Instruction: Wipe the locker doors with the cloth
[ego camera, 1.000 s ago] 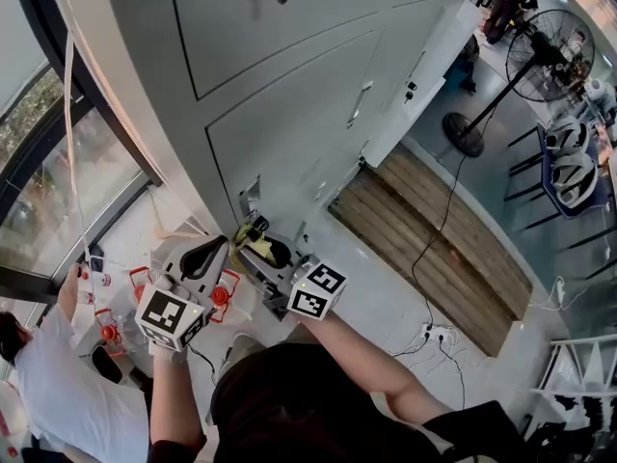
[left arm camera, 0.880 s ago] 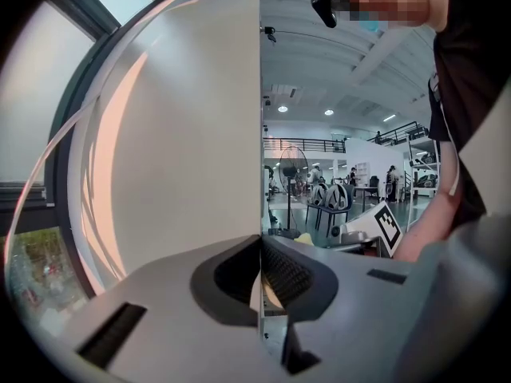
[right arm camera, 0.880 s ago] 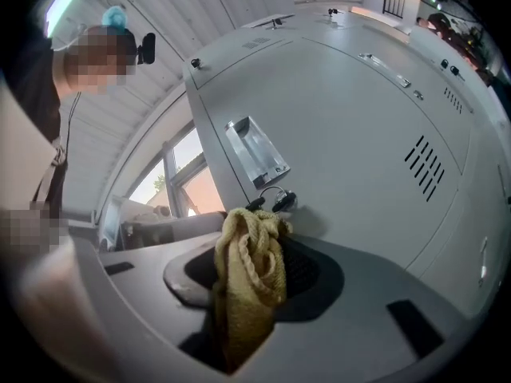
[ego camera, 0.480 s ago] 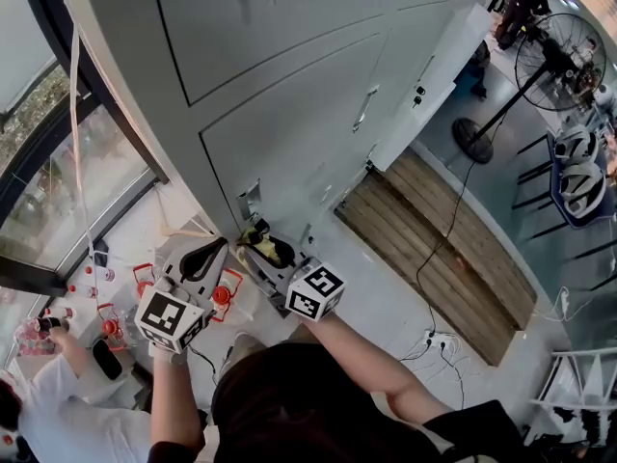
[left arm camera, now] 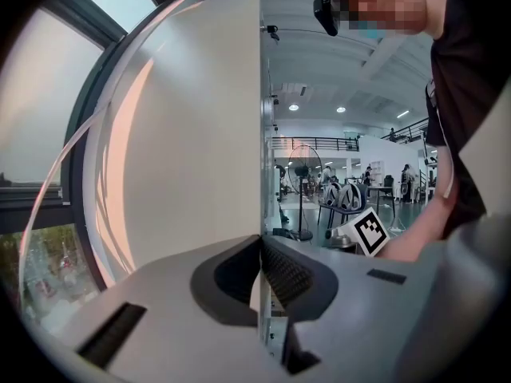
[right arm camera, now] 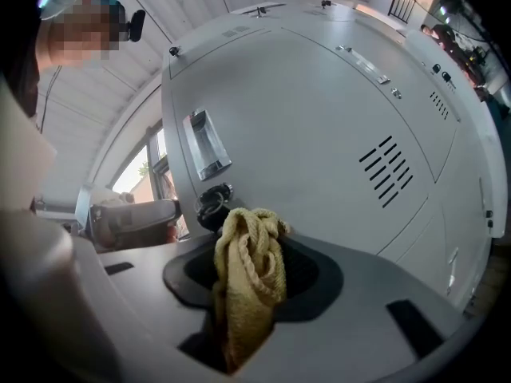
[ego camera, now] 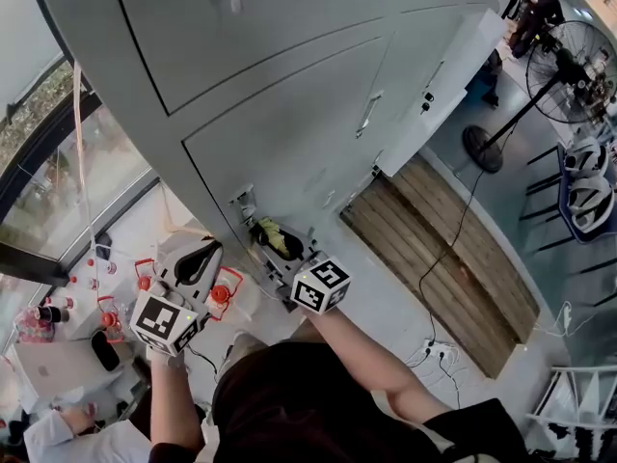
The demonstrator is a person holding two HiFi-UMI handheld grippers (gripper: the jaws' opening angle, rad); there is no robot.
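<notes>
The grey locker doors (ego camera: 289, 133) fill the upper head view, each with a recessed latch (ego camera: 243, 201). My right gripper (ego camera: 268, 234) is shut on a bunched yellow cloth (ego camera: 274, 233), held just below that latch. In the right gripper view the cloth (right arm camera: 247, 270) sticks up between the jaws, close to the door's latch (right arm camera: 206, 144), round lock (right arm camera: 211, 202) and vent slots (right arm camera: 389, 170). Left of it, my left gripper (ego camera: 204, 255) is shut and holds nothing. In its own view, the left gripper (left arm camera: 260, 250) points along the locker's side panel (left arm camera: 192, 134).
A white locker door (ego camera: 434, 75) stands open to the right. A wooden board (ego camera: 434, 249) lies on the floor below it, with cables and a power strip (ego camera: 434, 350) nearby. A standing fan (ego camera: 569, 66) is at far right. Red-capped bottles (ego camera: 106, 312) and a person (ego camera: 67, 432) are at lower left.
My right gripper has carried the cloth up and closer to the door's latch. The person at lower left has shifted down towards the frame's edge. My left gripper has barely moved.
</notes>
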